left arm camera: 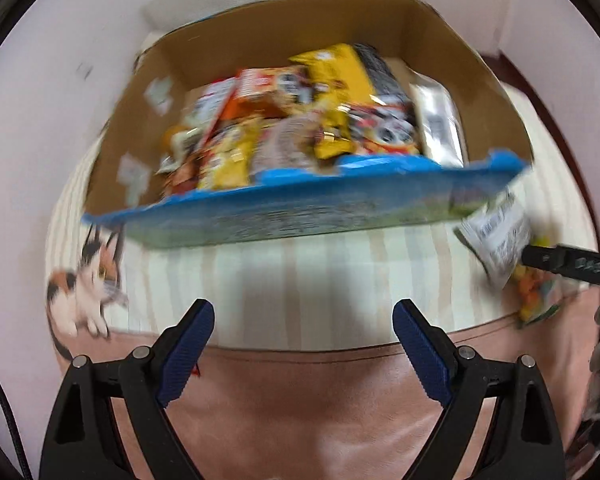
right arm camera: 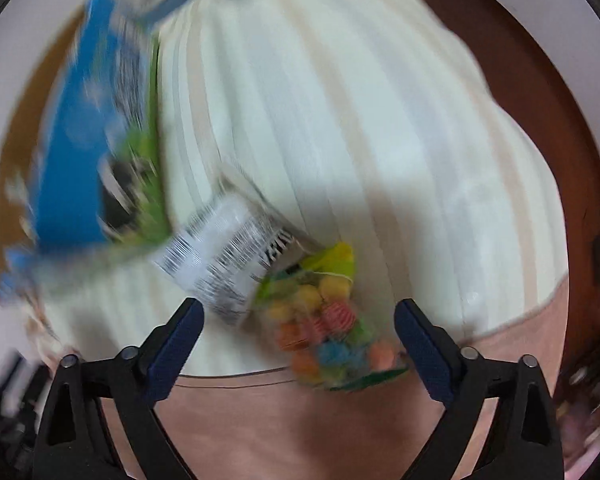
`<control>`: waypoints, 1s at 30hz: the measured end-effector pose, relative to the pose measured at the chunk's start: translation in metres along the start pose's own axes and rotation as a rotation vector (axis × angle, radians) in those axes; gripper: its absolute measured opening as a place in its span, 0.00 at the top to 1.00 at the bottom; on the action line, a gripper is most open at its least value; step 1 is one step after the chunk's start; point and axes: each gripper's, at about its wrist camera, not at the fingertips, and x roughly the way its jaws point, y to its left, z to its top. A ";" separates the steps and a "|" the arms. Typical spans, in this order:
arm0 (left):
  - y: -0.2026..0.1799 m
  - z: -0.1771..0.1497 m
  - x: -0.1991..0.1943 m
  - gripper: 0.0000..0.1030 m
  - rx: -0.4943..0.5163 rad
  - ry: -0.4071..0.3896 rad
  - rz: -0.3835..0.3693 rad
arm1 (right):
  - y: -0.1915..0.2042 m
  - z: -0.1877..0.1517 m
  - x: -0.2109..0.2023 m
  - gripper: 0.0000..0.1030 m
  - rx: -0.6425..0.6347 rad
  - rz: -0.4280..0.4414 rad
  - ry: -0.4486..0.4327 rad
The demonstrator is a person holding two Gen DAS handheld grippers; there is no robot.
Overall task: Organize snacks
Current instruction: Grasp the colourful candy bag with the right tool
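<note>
We see the left gripper (left arm camera: 303,316) with its jaws spread wide and nothing between them, only striped cloth (left arm camera: 300,272) and a pink surface (left arm camera: 300,400) below. At twelve o'clock from it sits a cardboard box (left arm camera: 260,40) with a blue printed front wall, packed with snack packets (left arm camera: 300,120) in yellow, orange, red and silver; motion blur leaves every label on them unreadable. A cat print (left arm camera: 86,280) shows on the cloth at nine o'clock.

The right gripper (right arm camera: 299,316) also stands wide open, its blue pads clear of the candy bag (right arm camera: 328,332) that lies on the cloth between them, nearer the right finger. The clear bag shows round sweets in orange, yellow, red, blue and green, with a white label panel (right arm camera: 220,256) carrying barcode-like lines at eleven o'clock; we cannot read any writing on it. The box's blue wall fills the ten o'clock side, smeared by blur. In the left view the bag lies at three o'clock, with a black finger (left arm camera: 560,264) upon it bearing faint embossed marks we cannot make out.
</note>
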 end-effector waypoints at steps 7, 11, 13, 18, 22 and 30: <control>-0.072 0.010 0.006 0.11 0.290 -0.052 0.058 | -0.006 -0.014 0.020 0.40 -0.124 -0.029 0.005; -0.115 0.013 0.007 0.11 0.427 -0.072 0.046 | -0.040 -0.030 0.014 0.42 -0.080 -0.008 0.019; -0.138 0.014 0.008 0.11 0.504 -0.081 0.056 | -0.057 -0.038 0.013 0.42 -0.053 0.013 0.036; -0.197 0.016 0.010 0.11 0.697 -0.090 0.062 | -0.096 -0.057 0.007 0.42 0.031 0.056 0.033; -0.240 0.018 0.019 0.11 0.833 -0.084 0.079 | -0.120 -0.068 0.004 0.42 0.092 0.086 0.019; -0.270 0.048 0.063 0.11 0.830 0.091 0.026 | -0.145 -0.073 -0.001 0.42 0.169 0.121 0.007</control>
